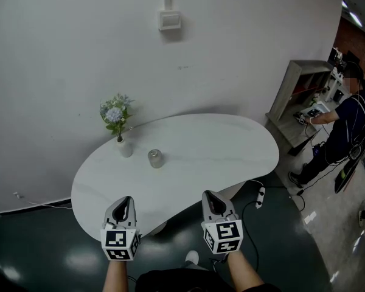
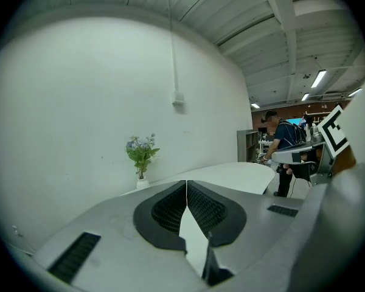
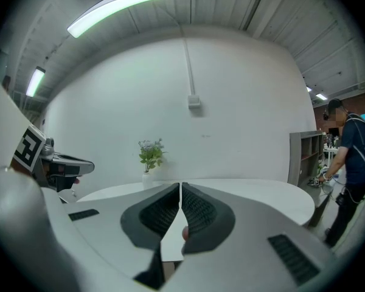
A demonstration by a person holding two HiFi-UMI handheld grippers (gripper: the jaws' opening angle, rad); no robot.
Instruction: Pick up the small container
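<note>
I'm holding both grippers over the near edge of the table (image 1: 231, 157), one white, smooth top, rounded like a bean, slightly glossy. My left gripper (image 1: 125, 201) is keeping its jaws pressed together with nothing between them; the black ribbed pads (image 2: 167, 208) are meeting along one line. My right gripper (image 1: 208, 196) is doing the same: jaws together, empty, with ribbed dark pads (image 3: 198, 212) set in grey matte shells. Two marker cubes are showing, one on each gripper (image 1: 120, 244) (image 1: 225, 236), printed with black-and-white squares. The container (image 1: 156, 158) is sitting upright on the table ahead of my left gripper and well apart from both. It's one small, cylindrical, greyish, glassy-looking jar. Just left of it one white rounded vase (image 1: 125, 148) is standing, holding one bunch of pale blue flowers (image 1: 115, 114) with green leaves. One square white box (image 1: 170, 20) is sitting on the plain wall. One person (image 1: 347, 123) is standing far right by a grey shelf (image 1: 295, 93).
</note>
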